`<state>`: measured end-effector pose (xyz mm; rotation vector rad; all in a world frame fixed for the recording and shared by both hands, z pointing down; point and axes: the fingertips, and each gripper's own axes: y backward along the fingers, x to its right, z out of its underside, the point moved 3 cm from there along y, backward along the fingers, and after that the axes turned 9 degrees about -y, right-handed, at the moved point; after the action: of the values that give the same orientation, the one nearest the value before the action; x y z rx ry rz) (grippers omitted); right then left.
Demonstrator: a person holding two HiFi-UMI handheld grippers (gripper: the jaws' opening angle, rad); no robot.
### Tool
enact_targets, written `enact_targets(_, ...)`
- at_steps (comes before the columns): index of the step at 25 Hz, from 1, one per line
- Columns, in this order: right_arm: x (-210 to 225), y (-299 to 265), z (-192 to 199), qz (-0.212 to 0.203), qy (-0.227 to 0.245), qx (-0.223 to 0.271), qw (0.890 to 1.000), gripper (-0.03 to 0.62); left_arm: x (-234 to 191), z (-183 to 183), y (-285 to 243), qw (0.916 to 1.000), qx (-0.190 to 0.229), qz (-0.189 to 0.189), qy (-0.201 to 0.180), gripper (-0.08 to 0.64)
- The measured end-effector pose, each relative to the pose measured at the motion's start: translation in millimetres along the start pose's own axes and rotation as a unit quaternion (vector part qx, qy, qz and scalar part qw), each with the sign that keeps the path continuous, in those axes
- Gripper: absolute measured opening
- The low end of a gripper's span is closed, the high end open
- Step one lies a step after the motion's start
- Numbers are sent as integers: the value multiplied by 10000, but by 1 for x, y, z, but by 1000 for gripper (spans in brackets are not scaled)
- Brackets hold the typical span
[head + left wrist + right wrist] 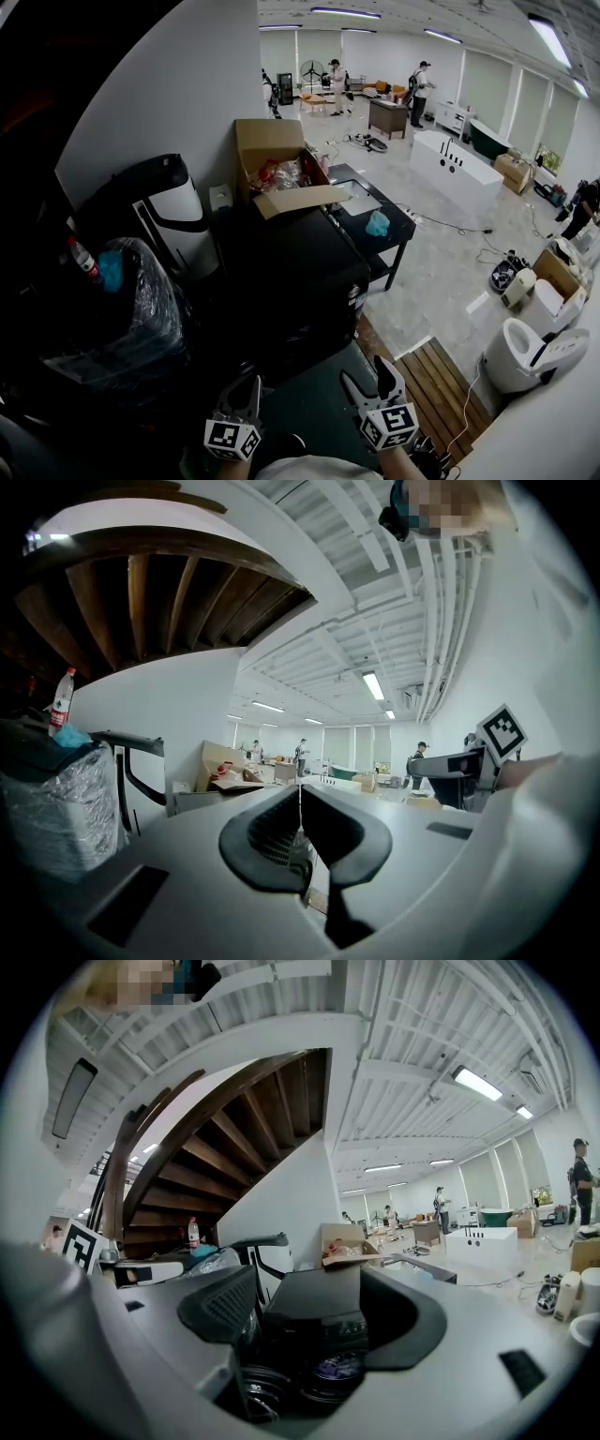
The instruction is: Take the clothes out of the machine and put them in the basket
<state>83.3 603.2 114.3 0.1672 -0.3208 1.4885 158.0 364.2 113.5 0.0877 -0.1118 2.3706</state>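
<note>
A black washing machine [291, 281] stands in front of me against the white wall. In the right gripper view its dark front [319, 1312] fills the gap between the jaws, and low down is a round door with something purplish behind the glass [339, 1368]. My right gripper [368, 377] [309, 1283] is open and empty, held just short of the machine. My left gripper [246, 389] [300, 803] is beside it, jaws shut together on nothing. I see no basket.
Left of the machine is a dark bin wrapped in plastic film [131, 314] and a white-and-black appliance [173, 211]. An open cardboard box [281, 169] stands behind. A black low table [394, 246] and a slatted wooden board [445, 375] lie to the right. People stand far off.
</note>
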Motion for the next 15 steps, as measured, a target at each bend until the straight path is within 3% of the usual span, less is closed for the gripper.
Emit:
enact_targets(8, -5, -54, -4, 127, 24, 58, 9999, 333, -43, 2, -41, 9995, -31, 274, -142, 21)
enact_targets(15, -2, -75, -6, 143, 0, 44, 9999, 333, -55, 3, -57, 9993, -47, 332, -158, 21)
